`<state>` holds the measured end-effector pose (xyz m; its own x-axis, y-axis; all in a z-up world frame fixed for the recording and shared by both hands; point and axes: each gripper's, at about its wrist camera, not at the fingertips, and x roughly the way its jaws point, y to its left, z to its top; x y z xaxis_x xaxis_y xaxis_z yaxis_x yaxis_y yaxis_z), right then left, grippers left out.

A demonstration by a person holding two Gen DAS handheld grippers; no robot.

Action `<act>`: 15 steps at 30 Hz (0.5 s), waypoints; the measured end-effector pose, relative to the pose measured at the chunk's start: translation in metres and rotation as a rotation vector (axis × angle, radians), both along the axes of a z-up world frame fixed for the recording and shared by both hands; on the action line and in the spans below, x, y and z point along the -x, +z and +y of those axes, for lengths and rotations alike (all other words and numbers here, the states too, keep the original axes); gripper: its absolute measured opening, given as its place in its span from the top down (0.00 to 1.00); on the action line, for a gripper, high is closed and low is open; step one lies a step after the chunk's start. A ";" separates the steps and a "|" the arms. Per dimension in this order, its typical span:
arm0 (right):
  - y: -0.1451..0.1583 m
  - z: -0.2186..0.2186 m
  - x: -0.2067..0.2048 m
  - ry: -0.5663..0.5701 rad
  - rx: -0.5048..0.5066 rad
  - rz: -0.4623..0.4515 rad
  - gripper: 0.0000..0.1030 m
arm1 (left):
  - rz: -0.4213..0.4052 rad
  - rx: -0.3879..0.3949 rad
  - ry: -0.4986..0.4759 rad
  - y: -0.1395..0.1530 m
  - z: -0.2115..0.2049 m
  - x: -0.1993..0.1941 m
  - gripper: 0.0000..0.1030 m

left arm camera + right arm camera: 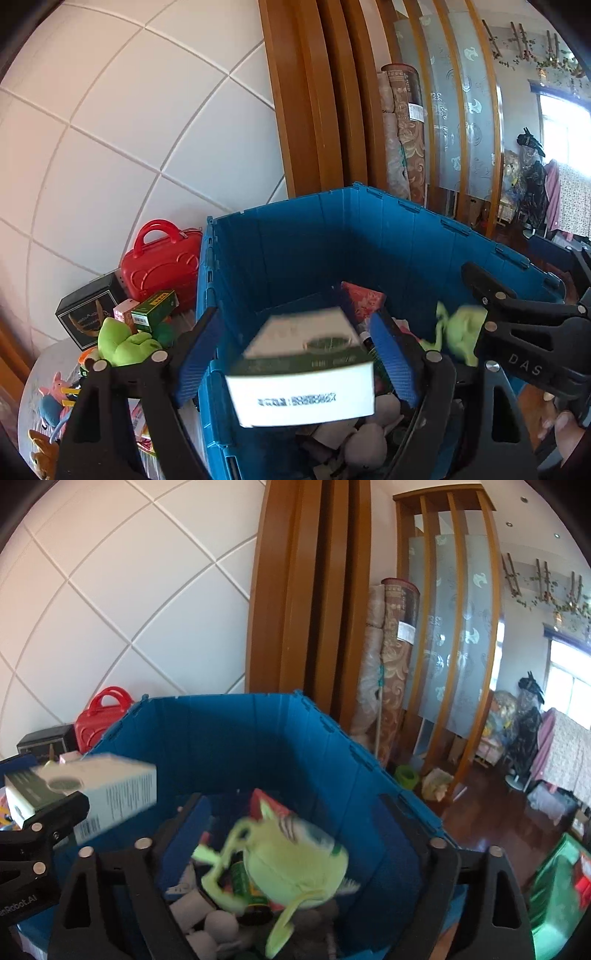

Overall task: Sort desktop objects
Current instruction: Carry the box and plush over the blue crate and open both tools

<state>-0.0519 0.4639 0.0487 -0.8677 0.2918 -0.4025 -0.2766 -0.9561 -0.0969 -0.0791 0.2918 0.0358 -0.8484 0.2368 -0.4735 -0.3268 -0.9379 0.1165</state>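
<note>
A big blue crate (pixel 332 243) stands in front of both grippers; it also shows in the right wrist view (pixel 236 738). My left gripper (pixel 295 350) is open over the crate's left wall. A white and green box (pixel 303 373) is blurred between its fingers, clear of both pads; it also shows in the right wrist view (pixel 110 794). My right gripper (pixel 295 834) is open over the crate. A blurred green plush frog (pixel 291 871) hangs free between its fingers; it also shows in the left wrist view (pixel 458 332). Soft toys and boxes (pixel 221 919) lie in the crate.
Left of the crate, a table (pixel 55 354) carries a red mini case (pixel 159 262), a black box (pixel 88 314), a small green box (pixel 155 310), a green plush (pixel 125 343) and other toys. A tiled wall and wooden frame stand behind.
</note>
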 end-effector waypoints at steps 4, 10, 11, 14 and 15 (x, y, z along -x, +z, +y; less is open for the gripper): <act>0.003 -0.004 -0.005 0.010 -0.012 0.020 0.00 | 0.009 -0.019 0.022 0.002 -0.005 -0.005 0.07; 0.011 -0.020 -0.018 -0.005 -0.093 0.052 0.00 | 0.018 -0.049 0.053 0.007 -0.019 -0.012 0.06; 0.012 -0.022 -0.020 -0.006 -0.107 0.059 0.00 | 0.017 -0.051 0.057 0.007 -0.021 -0.013 0.06; 0.015 -0.030 -0.024 -0.007 -0.140 0.072 0.00 | 0.022 -0.052 0.076 0.009 -0.028 -0.018 0.05; 0.016 -0.032 -0.025 -0.005 -0.144 0.074 0.00 | 0.023 -0.052 0.083 0.009 -0.030 -0.020 0.05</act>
<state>-0.0271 0.4321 0.0642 -0.8919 0.3459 -0.2914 -0.2925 -0.9325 -0.2118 -0.0589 0.2615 0.0453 -0.8766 0.1889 -0.4426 -0.2454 -0.9667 0.0733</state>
